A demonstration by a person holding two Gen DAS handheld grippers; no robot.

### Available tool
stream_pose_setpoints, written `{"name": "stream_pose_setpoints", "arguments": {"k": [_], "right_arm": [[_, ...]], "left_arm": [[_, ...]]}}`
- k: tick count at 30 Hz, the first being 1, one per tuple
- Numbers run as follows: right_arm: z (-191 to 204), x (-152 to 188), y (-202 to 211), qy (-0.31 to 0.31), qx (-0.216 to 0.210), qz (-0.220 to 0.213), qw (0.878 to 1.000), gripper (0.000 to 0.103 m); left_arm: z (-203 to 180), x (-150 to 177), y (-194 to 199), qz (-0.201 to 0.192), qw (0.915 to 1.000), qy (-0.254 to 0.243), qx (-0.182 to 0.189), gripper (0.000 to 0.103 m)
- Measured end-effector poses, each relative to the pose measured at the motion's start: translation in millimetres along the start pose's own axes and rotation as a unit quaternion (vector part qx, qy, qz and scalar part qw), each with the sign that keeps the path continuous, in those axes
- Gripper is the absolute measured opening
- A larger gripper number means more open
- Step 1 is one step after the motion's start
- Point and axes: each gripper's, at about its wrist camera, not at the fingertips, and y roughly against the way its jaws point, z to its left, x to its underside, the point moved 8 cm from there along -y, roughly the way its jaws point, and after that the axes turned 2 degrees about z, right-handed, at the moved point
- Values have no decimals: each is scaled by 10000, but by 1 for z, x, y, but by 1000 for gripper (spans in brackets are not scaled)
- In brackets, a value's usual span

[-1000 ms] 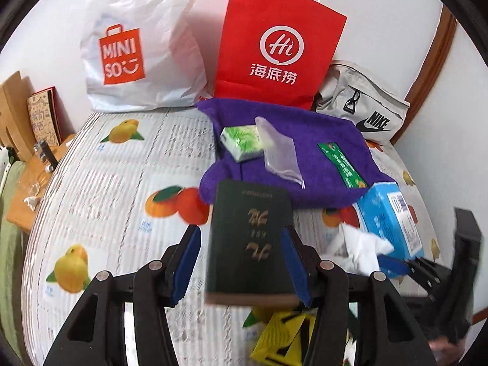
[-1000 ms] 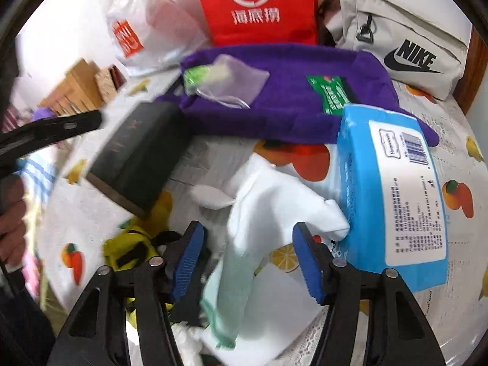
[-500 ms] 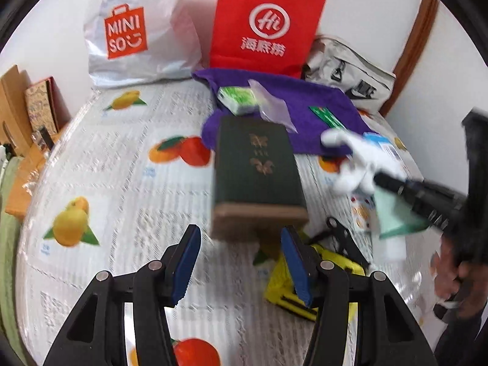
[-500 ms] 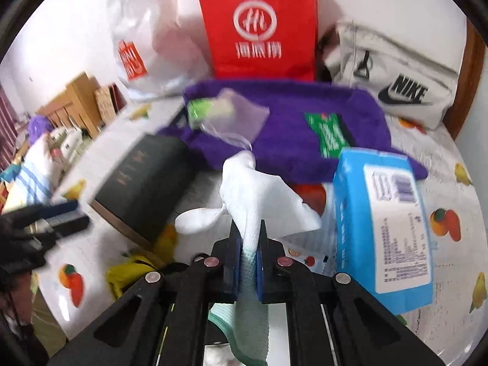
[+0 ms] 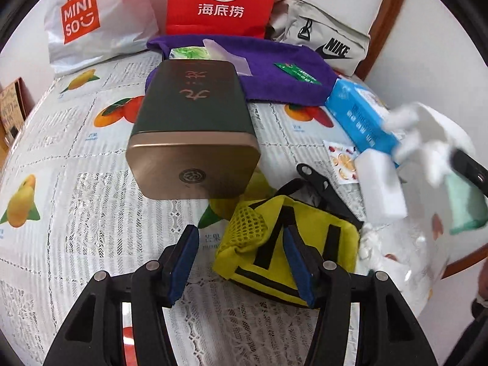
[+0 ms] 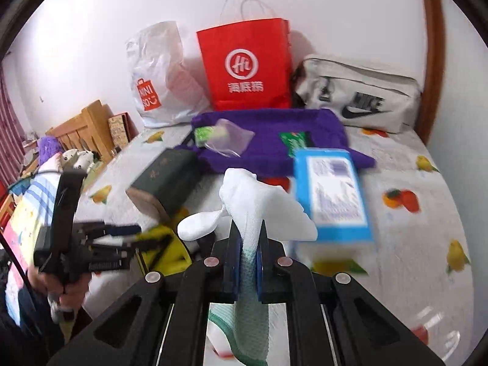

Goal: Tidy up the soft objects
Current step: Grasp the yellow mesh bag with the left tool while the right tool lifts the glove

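Observation:
My right gripper (image 6: pixel 248 256) is shut on a white sock with a green cuff (image 6: pixel 259 210) and holds it up above the table; the sock shows blurred at the right of the left wrist view (image 5: pixel 439 140). My left gripper (image 5: pixel 241 262) is open and empty, low over the table beside a yellow mesh pouch (image 5: pixel 274 244) with black straps. A dark green box with a bronze end (image 5: pixel 195 128) lies on the table ahead of it. A purple towel (image 5: pixel 274 67) lies at the back.
A blue tissue pack (image 5: pixel 357 116), a white block (image 5: pixel 381 183), a red paper bag (image 5: pixel 222 0), a white Miniso bag (image 5: pixel 91 21) and a grey Nike bag (image 5: pixel 323 39) are on or behind the fruit-print tablecloth (image 5: pixel 76 167). A clear bag (image 5: pixel 408 262) lies at the right.
My left gripper let go of the green box, which now lies on the table, and drew back. My right gripper closed on the sock and lifted it.

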Motion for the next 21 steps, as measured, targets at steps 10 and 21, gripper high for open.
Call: {"name": "stream_pose_setpoints", "arguments": {"k": [10, 21], "right_arm": [[-51, 55, 7, -215, 592, 312, 9975, 8], [-58, 77, -12, -360, 421, 535, 9970, 8]], "left_arm": [[-2, 2, -2, -214, 9990, -149, -360, 33], [2, 6, 24, -381, 9977, 85, -553, 25]]}}
